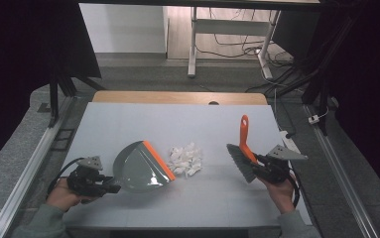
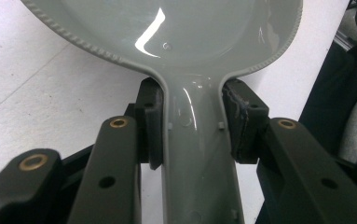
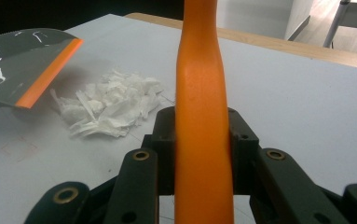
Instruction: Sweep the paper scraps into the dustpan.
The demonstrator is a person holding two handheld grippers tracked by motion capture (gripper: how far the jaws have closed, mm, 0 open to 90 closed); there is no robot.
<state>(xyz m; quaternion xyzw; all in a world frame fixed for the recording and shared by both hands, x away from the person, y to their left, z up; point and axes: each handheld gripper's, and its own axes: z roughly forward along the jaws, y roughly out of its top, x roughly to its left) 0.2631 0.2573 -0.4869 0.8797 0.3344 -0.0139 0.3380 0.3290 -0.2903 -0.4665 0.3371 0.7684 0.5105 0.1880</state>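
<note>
A grey dustpan point(image 1: 140, 168) with an orange lip lies left of centre on the white table point(image 1: 128, 119). Its handle point(image 2: 192, 140) is clamped by my left gripper point(image 1: 109, 188), which is shut on it. A pile of white paper scraps point(image 1: 186, 159) sits just right of the lip, and it is seen again as the scraps point(image 3: 111, 102) beside the dustpan point(image 3: 22, 60) in the right gripper view. My right gripper point(image 1: 258, 163) is shut on the orange handle point(image 3: 202, 116) of a hand brush point(image 1: 244, 156), whose grey bristles point left toward the pile.
The table's wooden far edge point(image 1: 177, 96) runs along the back. Metal rails point(image 1: 33, 158) flank both sides of the table. A desk frame point(image 1: 227, 39) and cables stand on the floor beyond.
</note>
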